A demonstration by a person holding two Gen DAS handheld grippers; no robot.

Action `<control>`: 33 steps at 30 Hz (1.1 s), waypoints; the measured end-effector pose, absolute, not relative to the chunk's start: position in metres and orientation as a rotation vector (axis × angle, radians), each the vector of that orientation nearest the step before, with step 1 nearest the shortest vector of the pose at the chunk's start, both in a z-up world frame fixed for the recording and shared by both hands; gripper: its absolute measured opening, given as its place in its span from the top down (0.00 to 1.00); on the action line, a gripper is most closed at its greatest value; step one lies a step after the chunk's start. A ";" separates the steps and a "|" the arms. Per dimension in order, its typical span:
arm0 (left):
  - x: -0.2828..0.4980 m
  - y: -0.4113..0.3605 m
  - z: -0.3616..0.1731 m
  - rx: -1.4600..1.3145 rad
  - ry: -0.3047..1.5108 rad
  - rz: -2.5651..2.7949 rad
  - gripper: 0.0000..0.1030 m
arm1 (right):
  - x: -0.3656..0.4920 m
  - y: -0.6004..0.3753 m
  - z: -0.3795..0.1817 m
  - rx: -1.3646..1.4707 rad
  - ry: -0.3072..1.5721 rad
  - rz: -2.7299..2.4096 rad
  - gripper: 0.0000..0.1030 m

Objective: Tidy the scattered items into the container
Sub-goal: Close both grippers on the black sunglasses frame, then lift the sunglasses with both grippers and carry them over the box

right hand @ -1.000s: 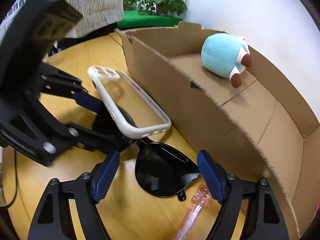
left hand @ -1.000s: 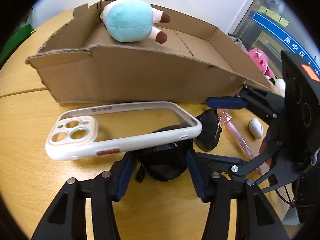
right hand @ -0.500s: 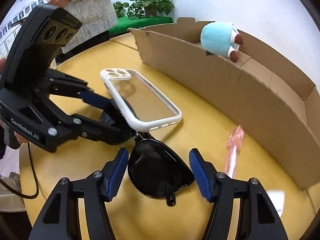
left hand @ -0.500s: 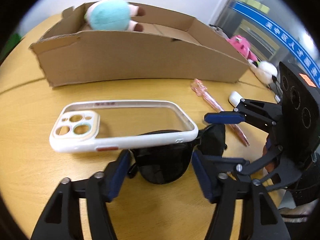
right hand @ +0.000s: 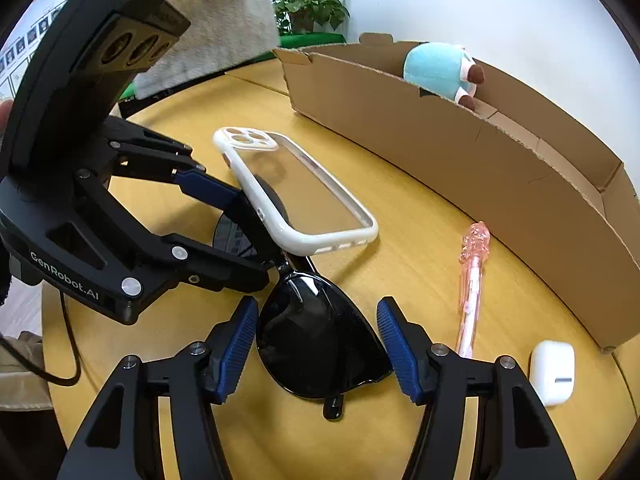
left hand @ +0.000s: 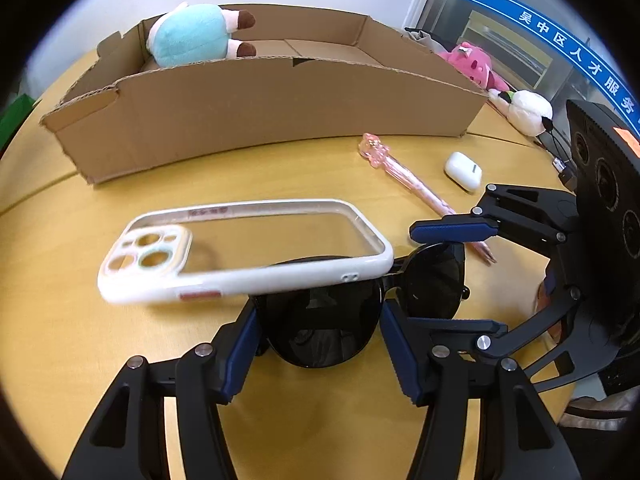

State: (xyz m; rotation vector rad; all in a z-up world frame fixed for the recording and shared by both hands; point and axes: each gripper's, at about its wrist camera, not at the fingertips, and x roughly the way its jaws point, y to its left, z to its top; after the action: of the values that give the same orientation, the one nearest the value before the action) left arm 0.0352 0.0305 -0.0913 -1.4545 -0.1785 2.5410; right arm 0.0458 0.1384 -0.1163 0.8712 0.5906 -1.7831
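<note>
— Where were the black-framed sunglasses [right hand: 320, 344]?
— Between my fingers, well short of the box! My left gripper [left hand: 318, 312] was closing, about half-wide, on one dark lens. My right gripper [right hand: 316, 304] pinched the other lens, half-wide too. A white-rimmed clear phone case [left hand: 240, 280] lay tilted on top.
— And the long brown cardboard box [left hand: 260, 112]?
— Across the yellow wooden table [left hand: 80, 340], holding only a turquoise plush toy [left hand: 188, 36]. The pink transparent pen [right hand: 472, 280] and white earbud case [right hand: 554, 372] lay outside.
— Did the views differ?
— Left wrist caught a pink plush toy [left hand: 472, 64] beyond the box. Right wrist caught a potted plant [right hand: 310, 8] and a grey knitted sleeve [right hand: 216, 12].
</note>
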 end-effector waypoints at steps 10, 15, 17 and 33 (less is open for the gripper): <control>0.080 0.056 -0.081 -1.532 -0.270 2.517 0.46 | 0.074 0.150 -0.089 0.835 0.574 -1.711 0.53; 0.089 0.052 -0.086 -1.547 -0.325 2.517 0.46 | 0.078 0.161 -0.094 0.863 0.541 -1.702 0.41; 0.092 0.052 -0.085 -1.552 -0.322 2.532 0.46 | 0.086 0.171 -0.095 0.857 0.545 -1.689 0.32; 0.098 0.061 -0.089 -1.575 -0.296 2.552 0.45 | 0.123 0.183 -0.121 0.811 0.688 -1.670 0.32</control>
State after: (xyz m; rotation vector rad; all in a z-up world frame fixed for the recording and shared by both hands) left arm 0.0977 0.0614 -0.0889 -1.5754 -0.2955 2.5519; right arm 0.1233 0.1831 -0.1213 0.8115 0.6877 -1.6705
